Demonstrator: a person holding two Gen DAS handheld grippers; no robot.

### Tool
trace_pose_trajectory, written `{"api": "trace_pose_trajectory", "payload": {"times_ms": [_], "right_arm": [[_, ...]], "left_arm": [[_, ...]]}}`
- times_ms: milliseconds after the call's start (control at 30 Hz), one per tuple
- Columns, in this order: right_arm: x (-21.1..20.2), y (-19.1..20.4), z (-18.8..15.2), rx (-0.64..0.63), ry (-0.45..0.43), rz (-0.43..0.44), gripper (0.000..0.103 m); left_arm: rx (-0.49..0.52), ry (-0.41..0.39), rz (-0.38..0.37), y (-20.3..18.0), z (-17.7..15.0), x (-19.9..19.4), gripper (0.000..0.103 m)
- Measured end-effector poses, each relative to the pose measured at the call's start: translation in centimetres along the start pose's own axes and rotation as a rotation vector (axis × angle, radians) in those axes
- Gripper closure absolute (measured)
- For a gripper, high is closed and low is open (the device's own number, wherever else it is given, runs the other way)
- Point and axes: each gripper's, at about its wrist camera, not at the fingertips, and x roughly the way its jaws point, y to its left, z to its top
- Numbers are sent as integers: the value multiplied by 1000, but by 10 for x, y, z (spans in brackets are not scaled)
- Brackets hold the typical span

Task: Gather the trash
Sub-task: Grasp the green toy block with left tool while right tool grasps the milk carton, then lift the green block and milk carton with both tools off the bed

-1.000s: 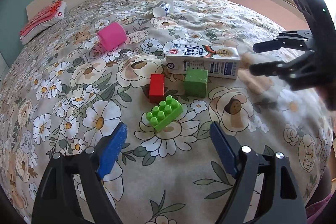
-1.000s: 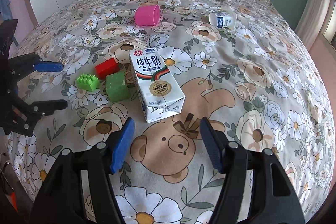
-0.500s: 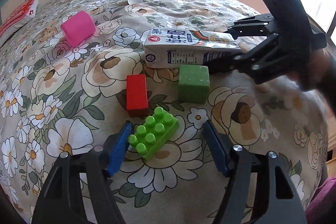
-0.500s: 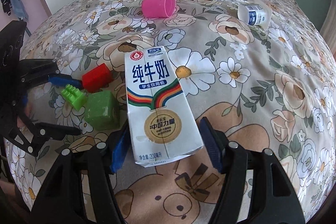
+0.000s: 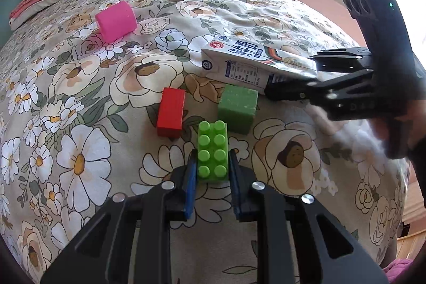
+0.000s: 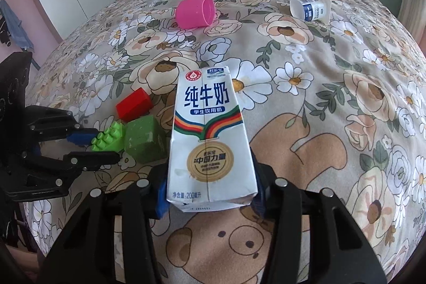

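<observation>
My left gripper (image 5: pixel 213 169) clamps the green brick (image 5: pixel 213 151); my right gripper (image 6: pixel 210 193), jaws just closing, pinches the milk carton (image 6: pixel 210 143) lying on the bedspread (image 6: pixel 319 111) — lift both straight, squeeze gently — yogurt cup (image 6: pixel 310 7) waits beyond.

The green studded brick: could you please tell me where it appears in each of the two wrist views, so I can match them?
Left wrist view: the green studded brick sits low in the centre, clamped between the left gripper's blue pads.
Right wrist view: it sits at the middle left, at the tips of the other gripper.
Shared landmark: the green cube, right next to the brick in both.
</observation>
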Motion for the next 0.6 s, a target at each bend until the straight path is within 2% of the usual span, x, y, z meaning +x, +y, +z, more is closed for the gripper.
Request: {"api": "trace_pose_trajectory", "payload": {"times_ms": [267, 600], "right_arm": [[-54, 19, -7, -13, -66, -33, 55], [-149, 51, -14, -43, -178, -74, 55]], "left_arm": [[-46, -47, 51, -16, 0, -44, 79], [-80, -158, 125, -47, 4, -129, 79]]}}
